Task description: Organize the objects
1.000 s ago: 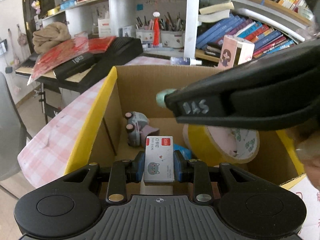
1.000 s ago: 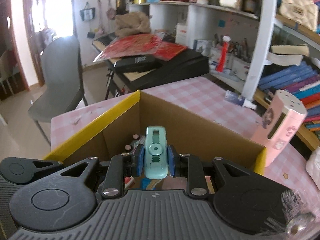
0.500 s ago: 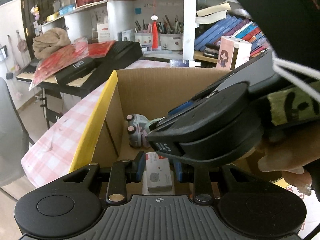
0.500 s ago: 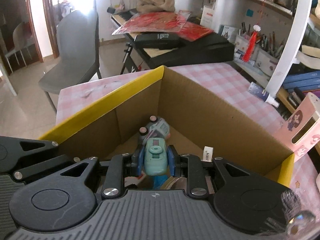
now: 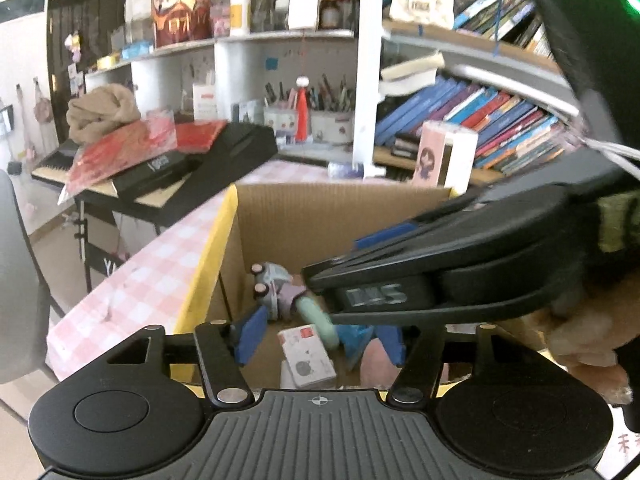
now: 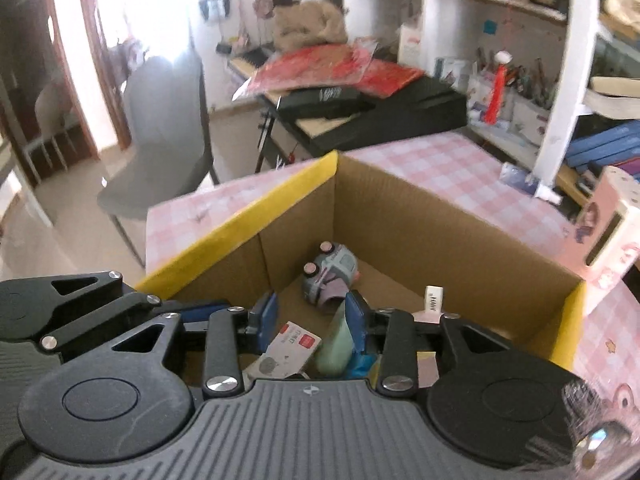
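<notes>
Both tools hang over the open cardboard box (image 6: 460, 240) with its yellow-edged flaps, on the pink checked tablecloth (image 6: 452, 164). Left gripper (image 5: 320, 334): jaws have just been opening and stand apart; the small white card box (image 5: 308, 358) with a red label lies loose below and between them on the box floor, touched by neither pad. Right gripper (image 6: 312, 316): jaws have also just been opening and stand parted; the mint-green stapler-like tool (image 6: 338, 340) leans just inside the right-hand pad, apparently released, though contact with that pad cannot be ruled out. Ahead of both sets of fingertips, in the far corner, lies a toy car (image 6: 330, 276) on its side; a small white eraser-like block (image 6: 434, 299) stands to the right of the right gripper. Judgement: two more items are now deposited and the box holds several. Still outside, a pink cartoon-printed container (image 6: 612, 236) stands on the cloth beyond the box's right wall, and may be left to collect.
</notes>
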Demonstrator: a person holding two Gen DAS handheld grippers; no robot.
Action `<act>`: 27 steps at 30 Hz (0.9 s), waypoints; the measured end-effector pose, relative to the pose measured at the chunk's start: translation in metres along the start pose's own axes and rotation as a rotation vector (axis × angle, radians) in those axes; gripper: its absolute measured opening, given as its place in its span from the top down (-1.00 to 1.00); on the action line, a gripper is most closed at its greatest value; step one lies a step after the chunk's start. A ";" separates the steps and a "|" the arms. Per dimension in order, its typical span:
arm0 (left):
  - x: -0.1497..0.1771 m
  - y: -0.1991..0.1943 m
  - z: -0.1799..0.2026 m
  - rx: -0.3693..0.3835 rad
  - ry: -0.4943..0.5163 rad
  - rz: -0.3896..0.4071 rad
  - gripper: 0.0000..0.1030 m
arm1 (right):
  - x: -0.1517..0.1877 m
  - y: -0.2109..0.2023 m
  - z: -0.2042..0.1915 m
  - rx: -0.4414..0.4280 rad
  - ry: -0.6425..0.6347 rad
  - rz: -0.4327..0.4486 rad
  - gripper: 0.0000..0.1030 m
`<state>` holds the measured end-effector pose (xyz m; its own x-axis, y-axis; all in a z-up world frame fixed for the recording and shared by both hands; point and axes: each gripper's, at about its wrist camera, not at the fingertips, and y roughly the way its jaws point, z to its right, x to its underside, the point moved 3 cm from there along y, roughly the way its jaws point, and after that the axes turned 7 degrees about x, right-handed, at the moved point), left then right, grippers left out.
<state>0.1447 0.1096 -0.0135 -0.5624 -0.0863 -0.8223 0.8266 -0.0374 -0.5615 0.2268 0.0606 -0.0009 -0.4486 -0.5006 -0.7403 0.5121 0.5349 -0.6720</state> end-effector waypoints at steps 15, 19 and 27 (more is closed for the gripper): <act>0.005 -0.066 0.013 0.065 0.009 0.098 -0.65 | 0.066 -0.134 0.014 0.303 0.243 0.212 0.17; 0.011 -0.078 0.021 0.088 0.020 0.088 -0.74 | 0.090 -0.155 0.012 0.413 0.299 0.198 0.12; 0.036 -0.095 0.032 0.081 0.046 0.051 -0.87 | 0.136 -0.176 -0.005 0.631 0.431 0.142 -0.15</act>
<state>0.0467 0.0778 0.0136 -0.5182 -0.0440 -0.8541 0.8519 -0.1144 -0.5110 0.0715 -0.0982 0.0170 -0.5266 -0.0785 -0.8465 0.8481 0.0204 -0.5295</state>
